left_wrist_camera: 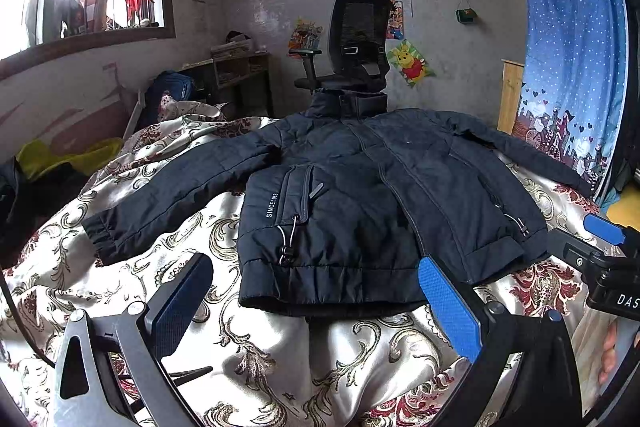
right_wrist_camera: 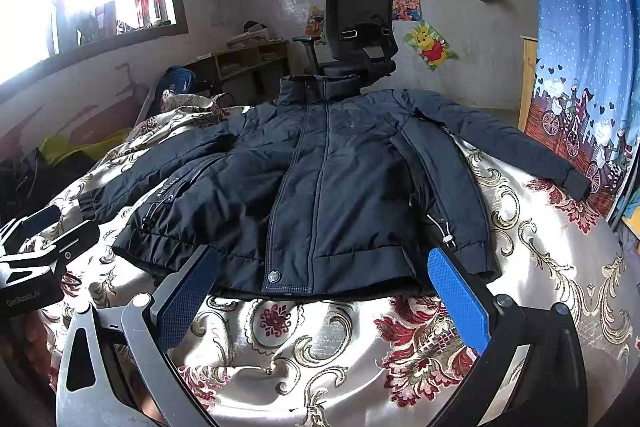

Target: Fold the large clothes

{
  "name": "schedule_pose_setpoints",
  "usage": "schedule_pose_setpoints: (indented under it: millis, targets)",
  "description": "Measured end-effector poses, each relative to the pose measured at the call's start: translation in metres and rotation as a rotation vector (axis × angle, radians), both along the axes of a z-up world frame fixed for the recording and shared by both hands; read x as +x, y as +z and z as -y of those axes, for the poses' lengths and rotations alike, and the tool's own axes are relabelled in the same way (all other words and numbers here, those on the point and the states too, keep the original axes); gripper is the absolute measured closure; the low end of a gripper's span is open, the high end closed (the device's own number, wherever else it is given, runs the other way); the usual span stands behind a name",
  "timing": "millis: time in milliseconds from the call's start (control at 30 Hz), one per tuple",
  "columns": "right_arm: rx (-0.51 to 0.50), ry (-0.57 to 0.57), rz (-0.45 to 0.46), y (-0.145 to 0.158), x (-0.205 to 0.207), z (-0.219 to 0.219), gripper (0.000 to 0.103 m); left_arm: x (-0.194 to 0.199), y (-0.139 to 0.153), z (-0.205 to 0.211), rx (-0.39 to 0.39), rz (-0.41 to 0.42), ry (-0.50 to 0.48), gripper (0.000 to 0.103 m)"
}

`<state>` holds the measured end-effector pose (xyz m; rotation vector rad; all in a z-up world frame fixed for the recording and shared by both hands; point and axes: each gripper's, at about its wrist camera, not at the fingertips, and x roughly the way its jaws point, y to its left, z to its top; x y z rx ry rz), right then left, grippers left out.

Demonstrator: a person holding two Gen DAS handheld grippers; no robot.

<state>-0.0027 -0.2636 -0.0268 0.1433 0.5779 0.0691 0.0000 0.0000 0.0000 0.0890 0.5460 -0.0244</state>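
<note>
A dark navy padded jacket [left_wrist_camera: 360, 195] lies front up and zipped on a patterned satin bedspread [left_wrist_camera: 280, 355], sleeves spread to both sides, collar at the far end. It also shows in the right wrist view [right_wrist_camera: 328, 187]. My left gripper [left_wrist_camera: 316, 287] is open and empty, just short of the hem's left half. My right gripper [right_wrist_camera: 324, 283] is open and empty, just short of the hem near the snap button. The right gripper shows at the right edge of the left wrist view [left_wrist_camera: 600, 251]; the left gripper shows at the left edge of the right wrist view [right_wrist_camera: 44, 239].
A black office chair [left_wrist_camera: 356, 43] stands behind the jacket's collar. A wooden shelf [left_wrist_camera: 236, 71] and blue bag [left_wrist_camera: 168, 91] are at the back left. A blue curtain [left_wrist_camera: 572, 47] hangs on the right. Dark and yellow clothes [left_wrist_camera: 60, 163] lie at the left.
</note>
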Motion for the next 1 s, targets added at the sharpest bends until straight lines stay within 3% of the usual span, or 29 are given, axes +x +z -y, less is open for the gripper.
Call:
schedule_pose_setpoints:
  millis: [1000]
  targets:
    - [0.002, 0.000, -0.003, -0.0003, 0.0001, -0.0003, 0.001, 0.0001, -0.0001, 0.0001, 0.001, 0.001, 0.001, 0.000]
